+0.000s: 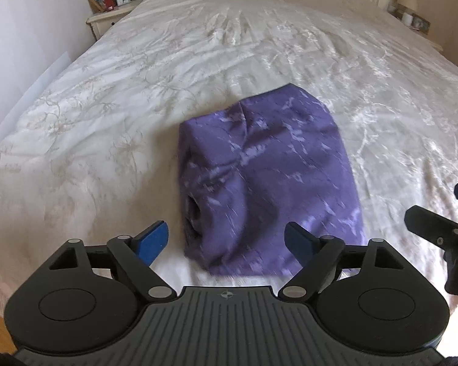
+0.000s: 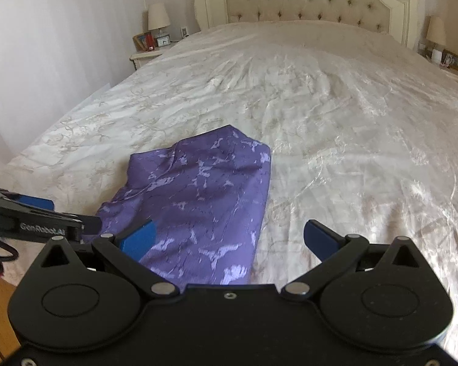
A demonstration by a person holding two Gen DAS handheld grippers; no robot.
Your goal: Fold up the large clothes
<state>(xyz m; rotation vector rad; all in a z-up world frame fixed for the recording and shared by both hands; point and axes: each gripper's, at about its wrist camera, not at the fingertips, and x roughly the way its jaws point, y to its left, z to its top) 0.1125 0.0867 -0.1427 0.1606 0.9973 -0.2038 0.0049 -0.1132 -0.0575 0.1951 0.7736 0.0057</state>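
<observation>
Crinkled purple garment (image 1: 265, 180), folded rectangular, on embroidered bedspread (image 1: 137, 76)

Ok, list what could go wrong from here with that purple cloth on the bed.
1. The purple garment is folded but bulges, with an open loop on its left side; it may spring open.
2. Both the left claw and right claw are open and hold nothing; a careless pass could snag a layer and undo the fold.
3. The glossy bedspread looks slick, so nudging the bundle may slide it rather than flatten it.
</observation>
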